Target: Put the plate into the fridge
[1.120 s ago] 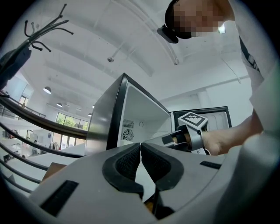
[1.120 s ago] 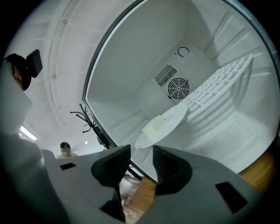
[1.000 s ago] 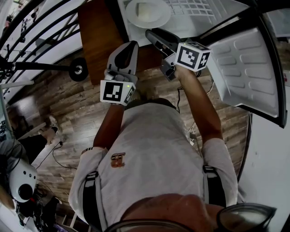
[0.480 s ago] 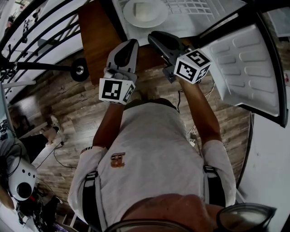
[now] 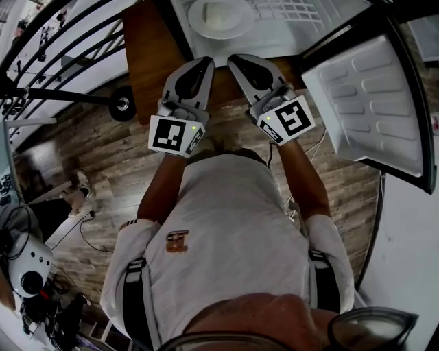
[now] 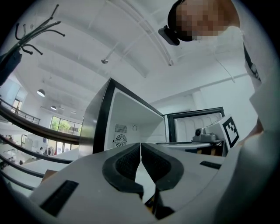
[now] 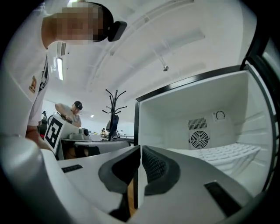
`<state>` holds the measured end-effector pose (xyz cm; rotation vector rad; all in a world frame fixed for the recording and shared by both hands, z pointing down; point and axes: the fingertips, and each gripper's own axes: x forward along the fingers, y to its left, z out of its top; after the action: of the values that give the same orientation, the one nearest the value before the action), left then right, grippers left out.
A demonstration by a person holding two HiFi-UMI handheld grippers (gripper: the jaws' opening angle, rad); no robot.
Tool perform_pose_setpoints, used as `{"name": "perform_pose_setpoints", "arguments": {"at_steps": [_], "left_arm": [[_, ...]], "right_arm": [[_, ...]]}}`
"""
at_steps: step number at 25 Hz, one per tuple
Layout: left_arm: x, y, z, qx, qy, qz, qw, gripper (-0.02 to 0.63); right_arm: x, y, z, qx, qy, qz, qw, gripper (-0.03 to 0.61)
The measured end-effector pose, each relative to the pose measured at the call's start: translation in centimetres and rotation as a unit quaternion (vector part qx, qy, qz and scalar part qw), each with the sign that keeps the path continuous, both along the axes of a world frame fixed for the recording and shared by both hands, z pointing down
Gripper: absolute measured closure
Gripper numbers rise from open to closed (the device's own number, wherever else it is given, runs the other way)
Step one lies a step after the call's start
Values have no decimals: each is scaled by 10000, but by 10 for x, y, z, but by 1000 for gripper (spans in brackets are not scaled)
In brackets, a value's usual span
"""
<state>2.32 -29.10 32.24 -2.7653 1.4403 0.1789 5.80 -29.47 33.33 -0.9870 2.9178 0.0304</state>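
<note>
The white plate (image 5: 219,17) lies on the white shelf inside the open fridge (image 5: 288,27) at the top of the head view. Both grippers hang side by side just in front of the fridge, pointing at it, clear of the plate. My left gripper (image 5: 205,63) is shut with nothing in it; its pads meet in the left gripper view (image 6: 141,145). My right gripper (image 5: 234,60) has just been closing and now stands shut and empty (image 7: 140,149). The plate does not show in either gripper view.
The fridge door (image 5: 370,103) stands swung open at the right. The fridge rests on a brown wooden cabinet (image 5: 147,55). A dark railing (image 5: 55,48) and a wheel (image 5: 122,105) are at the left. A coat stand (image 7: 114,109) and a seated person (image 7: 72,111) are far off.
My right gripper has drawn back from the fridge, rolled so its marker cube faces up, and its jaws have closed on nothing. The plate stays on the shelf; the left gripper hardly shifted.
</note>
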Motion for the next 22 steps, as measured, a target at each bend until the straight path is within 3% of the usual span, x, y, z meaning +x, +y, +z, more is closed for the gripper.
{"name": "perform_pose_setpoints", "arguments": {"at_steps": [9, 22], "left_arm": [[6, 9, -5, 62, -73, 105, 9999, 589], [-3, 12, -4, 39, -78, 61, 9999, 589]], "right_arm": [[0, 18, -24, 870, 29, 286, 9958, 545], [-9, 22, -24, 978, 114, 434, 9942, 546]]}}
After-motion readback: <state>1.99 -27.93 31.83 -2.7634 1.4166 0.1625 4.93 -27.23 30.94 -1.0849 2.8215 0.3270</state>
